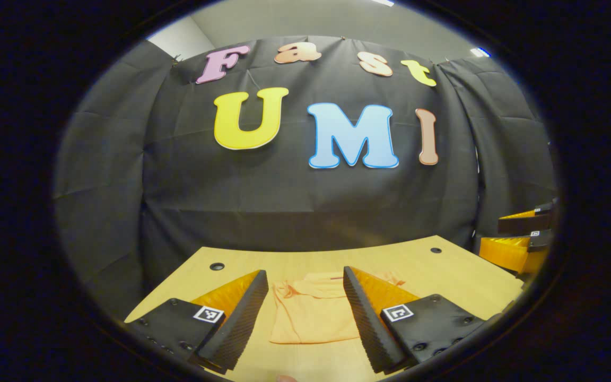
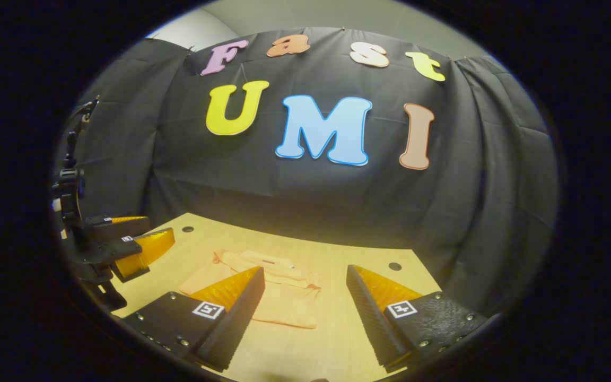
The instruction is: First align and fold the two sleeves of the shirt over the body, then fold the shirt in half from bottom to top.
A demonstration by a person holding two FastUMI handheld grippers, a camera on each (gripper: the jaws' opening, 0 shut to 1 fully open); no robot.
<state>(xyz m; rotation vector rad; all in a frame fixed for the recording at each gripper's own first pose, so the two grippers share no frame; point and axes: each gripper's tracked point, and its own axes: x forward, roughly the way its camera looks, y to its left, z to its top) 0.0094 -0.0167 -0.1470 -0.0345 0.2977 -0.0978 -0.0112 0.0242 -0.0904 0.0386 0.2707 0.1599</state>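
Cloth wall (image 1: pixel 284 201) hangs black behind everything, draped in folds at the far side of the booth; a pale ceiling shows above it. Table (image 1: pixel 443 265), light wood with small dark holes near its far corners, runs up to the foot of the cloth. Shirt (image 1: pixel 311 313), a pale orange one, lies flat on the table, folded into a narrow shape with its collar toward the far edge and a straight hem on the near side; in the right gripper view the shirt (image 2: pixel 284 297) sits left of centre, its collar lumped at the far end and the body tapering toward the near edge.

Left gripper (image 1: pixel 305 318) hangs above the near part of the table with its fingers spread wide and nothing between them; the shirt is seen through the gap, apart from both fingers. Right gripper (image 2: pixel 305 318) is likewise spread wide and empty, above the near edge, with the shirt's near right corner showing between its fingers. In the right gripper view the left gripper (image 2: pixel 143 246) appears at the far left, above the table's left edge, well apart from the shirt.
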